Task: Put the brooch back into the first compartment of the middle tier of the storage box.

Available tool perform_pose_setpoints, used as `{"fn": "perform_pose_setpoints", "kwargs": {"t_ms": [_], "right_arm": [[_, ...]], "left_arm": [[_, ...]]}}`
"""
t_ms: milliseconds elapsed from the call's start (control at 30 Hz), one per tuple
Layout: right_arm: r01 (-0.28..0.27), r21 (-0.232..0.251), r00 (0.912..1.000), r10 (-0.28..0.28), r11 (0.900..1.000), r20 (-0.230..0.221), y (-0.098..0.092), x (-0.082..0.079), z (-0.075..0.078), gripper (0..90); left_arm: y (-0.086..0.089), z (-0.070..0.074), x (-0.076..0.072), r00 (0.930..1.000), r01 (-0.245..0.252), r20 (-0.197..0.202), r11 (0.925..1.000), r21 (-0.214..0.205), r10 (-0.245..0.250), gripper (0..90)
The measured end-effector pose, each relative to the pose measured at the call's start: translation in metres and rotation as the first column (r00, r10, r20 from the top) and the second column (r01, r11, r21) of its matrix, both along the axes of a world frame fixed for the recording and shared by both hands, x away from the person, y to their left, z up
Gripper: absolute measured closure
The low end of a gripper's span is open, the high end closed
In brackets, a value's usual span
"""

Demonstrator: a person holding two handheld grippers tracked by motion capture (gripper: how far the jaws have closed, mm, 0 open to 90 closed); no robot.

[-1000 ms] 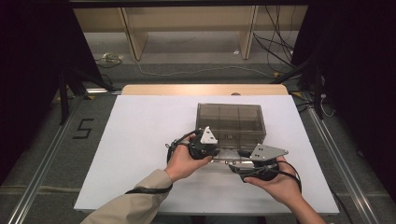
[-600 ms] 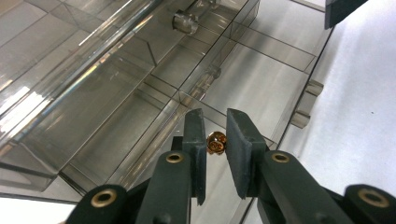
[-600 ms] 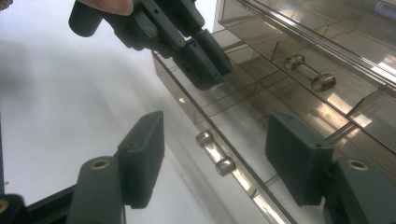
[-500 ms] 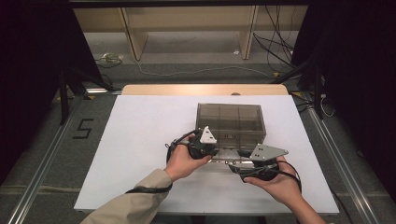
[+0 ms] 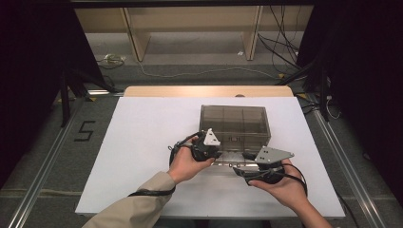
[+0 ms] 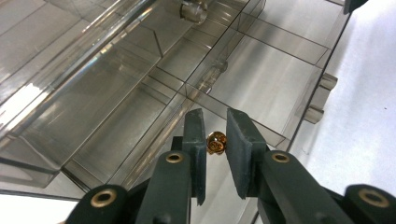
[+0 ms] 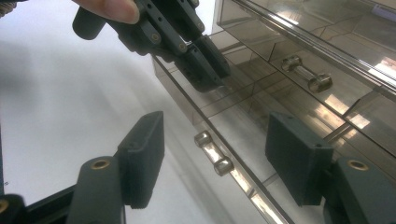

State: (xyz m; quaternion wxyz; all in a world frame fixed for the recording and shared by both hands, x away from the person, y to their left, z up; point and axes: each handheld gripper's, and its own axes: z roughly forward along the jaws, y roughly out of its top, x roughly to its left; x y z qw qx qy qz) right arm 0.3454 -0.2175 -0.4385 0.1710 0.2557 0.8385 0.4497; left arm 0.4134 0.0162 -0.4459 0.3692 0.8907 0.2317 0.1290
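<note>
Screw (image 6: pixel 216 142) was pinched in nearly shut left tool (image 6: pixel 215 135) over drawer (image 6: pixel 261 84); right tool (image 7: pixel 215 158) was wide open, empty. Release should be made low inside a compartment.

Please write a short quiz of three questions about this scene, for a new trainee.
1. True or false: the left claw holds a small brass-coloured screw between its pads.
2. What does the left claw hang over? A) a drawer compartment of the smoky clear box B) the bare white table C) a metal bowl
3. How do the jaws of the right claw stand?

Key
1. True.
2. A.
3. Wide apart, on either side of the pulled-out drawer's handle, touching nothing.
</note>
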Motion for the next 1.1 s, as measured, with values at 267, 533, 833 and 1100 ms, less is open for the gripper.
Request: {"fn": "perform_pose_setpoints", "kwargs": {"t_ms": [267, 533, 833, 1100], "right_arm": [[-0.001, 0.0, 1.0, 0.001, 1.0, 0.0, 0.0002, -0.0002, 0.0, 38.5], [-0.002, -0.001, 1.0, 0.002, 1.0, -0.001, 0.0001, -0.0002, 0.0002, 38.4], [-0.003, -0.002, 1.0, 0.003, 1.0, -0.001, 0.0001, -0.0004, 0.0002, 38.5], [-0.001, 0.001, 1.0, 0.001, 1.0, 0.001, -0.0004, -0.0001, 0.0002, 38.4]], "left_arm": [[0.0007, -0.0019, 0.0014, 1.0, -0.004, -0.005, 0.9999, 0.01, 0.004, 78.0], [0.0001, -0.0025, 0.0016, 1.0, -0.003, -0.006, 0.9999, 0.01, 0.003, 77.6], [0.0001, -0.0022, 0.0015, 1.0, -0.004, 0.001, 0.9999, 0.011, 0.004, 74.8], [0.0023, 0.0048, -0.0007, 0.9998, -0.011, 0.016, 0.9999, -0.007, 0.011, 67.7]]}}
